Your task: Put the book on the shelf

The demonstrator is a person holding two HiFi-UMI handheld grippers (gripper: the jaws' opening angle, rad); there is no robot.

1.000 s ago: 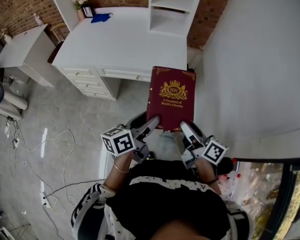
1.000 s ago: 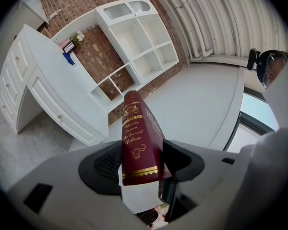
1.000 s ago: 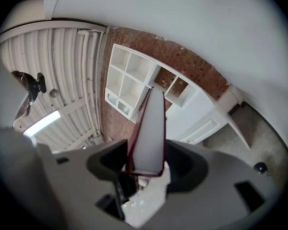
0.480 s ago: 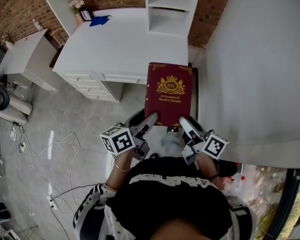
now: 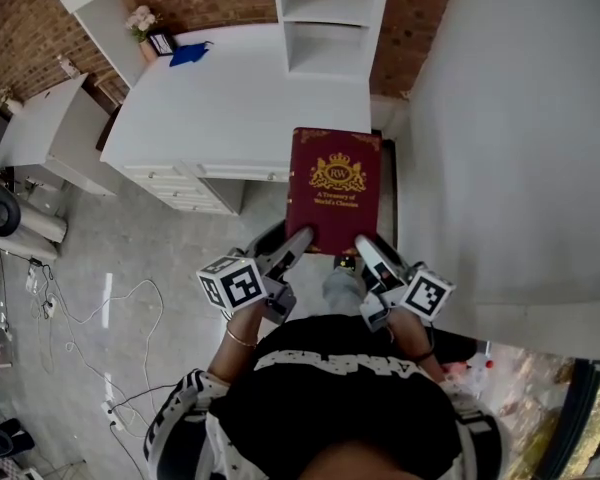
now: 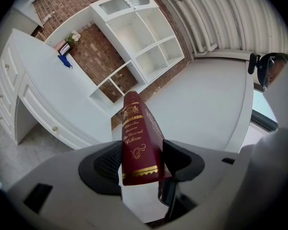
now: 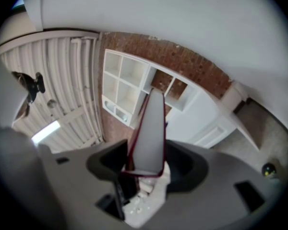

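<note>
A dark red hardback book (image 5: 332,190) with gold crest and lettering is held flat in the air, just short of the white desk's (image 5: 230,108) front edge. My left gripper (image 5: 301,242) is shut on its near left corner, and my right gripper (image 5: 366,248) is shut on its near right corner. In the left gripper view the book's spine (image 6: 137,140) stands between the jaws. Its white page edge (image 7: 150,138) fills the jaws in the right gripper view. White cubby shelves (image 5: 328,18) rise at the back of the desk, against a brick wall.
A flower pot (image 5: 138,20), a small frame and a blue cloth (image 5: 188,54) sit at the desk's far left corner. A white wall (image 5: 520,138) runs close on the right. A lower white side table (image 5: 40,128) stands left, with cables (image 5: 85,318) on the grey floor.
The book and both grippers have moved closer to the desk and shelf; the desk and shelves now sit lower and nearer in the head view. Both grips are unchanged.
</note>
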